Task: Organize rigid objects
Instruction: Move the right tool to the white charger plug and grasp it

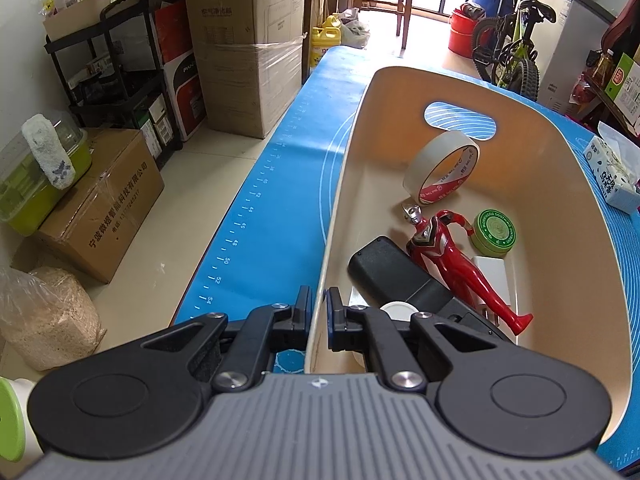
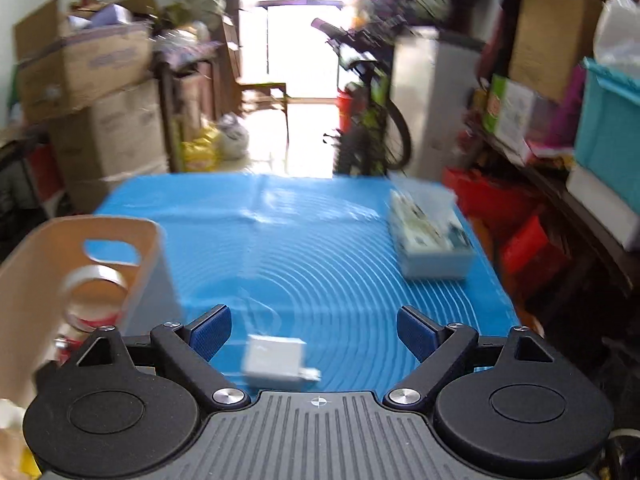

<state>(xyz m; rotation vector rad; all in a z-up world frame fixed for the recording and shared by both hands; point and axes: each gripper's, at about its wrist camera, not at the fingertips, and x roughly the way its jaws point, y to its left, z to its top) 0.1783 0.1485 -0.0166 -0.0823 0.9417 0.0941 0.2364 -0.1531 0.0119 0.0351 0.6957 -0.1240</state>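
A beige bin (image 1: 560, 184) stands on the blue mat (image 1: 280, 184). It holds a tape roll (image 1: 440, 168), a red hero figure (image 1: 452, 256), a green tin (image 1: 494, 233), a black remote (image 1: 396, 276) and a white charger (image 1: 494, 276). My left gripper (image 1: 319, 312) is shut on the bin's left wall. In the right wrist view, which is blurred, my right gripper (image 2: 314, 330) is open above the mat (image 2: 320, 248). A white plug adapter (image 2: 276, 362) lies between its fingers, near the base. The bin (image 2: 32, 272) is to its left.
A tissue box (image 2: 428, 236) lies on the mat's right side; it also shows in the left wrist view (image 1: 612, 176). Cardboard boxes (image 1: 248, 48), a black shelf (image 1: 116, 80) and a bike (image 1: 512, 40) stand around the table.
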